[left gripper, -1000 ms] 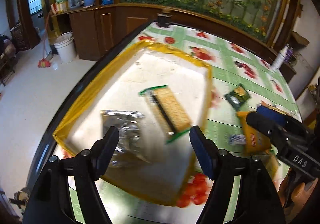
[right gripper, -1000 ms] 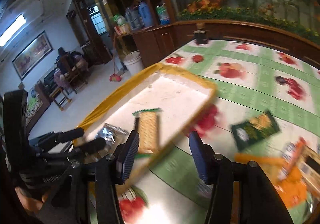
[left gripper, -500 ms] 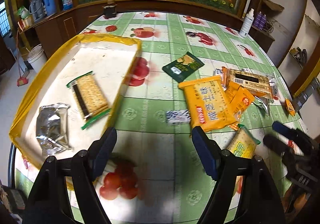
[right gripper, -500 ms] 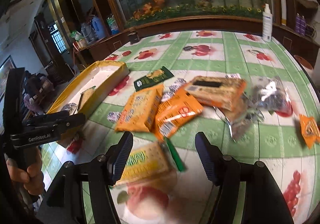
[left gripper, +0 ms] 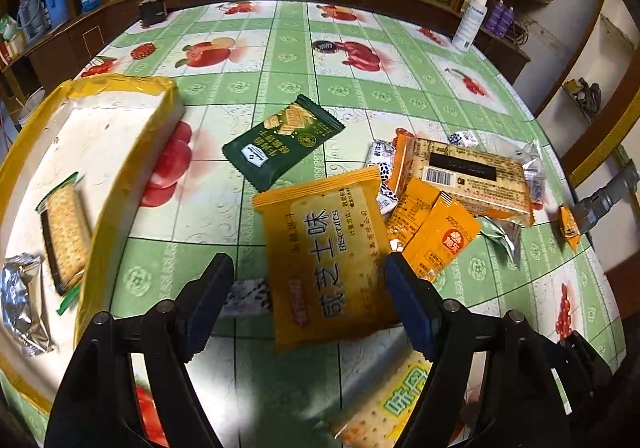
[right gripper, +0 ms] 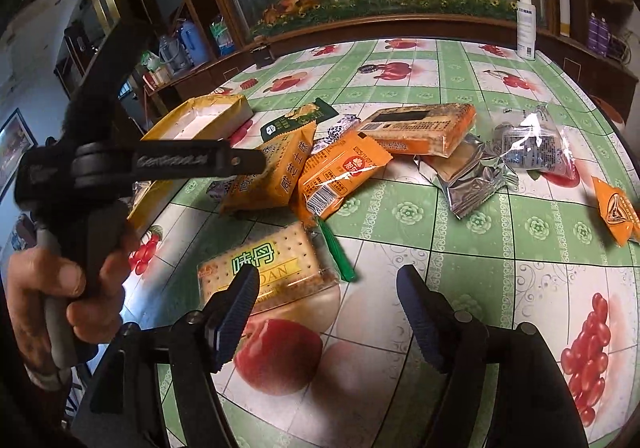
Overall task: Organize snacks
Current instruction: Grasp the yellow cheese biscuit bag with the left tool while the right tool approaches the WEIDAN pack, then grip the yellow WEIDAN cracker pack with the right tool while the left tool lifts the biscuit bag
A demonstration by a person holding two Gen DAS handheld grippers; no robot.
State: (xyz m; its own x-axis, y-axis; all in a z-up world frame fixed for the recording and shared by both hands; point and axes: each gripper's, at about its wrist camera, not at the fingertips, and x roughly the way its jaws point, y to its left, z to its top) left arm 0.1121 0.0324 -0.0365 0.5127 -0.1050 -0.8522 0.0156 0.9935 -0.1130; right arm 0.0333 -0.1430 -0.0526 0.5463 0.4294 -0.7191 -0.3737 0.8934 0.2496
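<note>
- The right gripper point(right gripper: 324, 288), with black arms and blue pads, points down at a table with a green-checked fruit-print cloth point(right gripper: 472, 232); its jaws are opening, with nothing between them.
- A clear-wrapped pack of square crackers with a green label point(right gripper: 272, 268) lies just beyond its left pad.
- Behind it, orange biscuit packets point(right gripper: 304, 172) lie heaped together.
- A crumpled silver foil pouch point(right gripper: 472, 176) lies to the right of them.
- A hand point(right gripper: 60, 296) holds the black left gripper point(right gripper: 240, 160) over a yellow-edged white tray point(right gripper: 208, 116).
</note>
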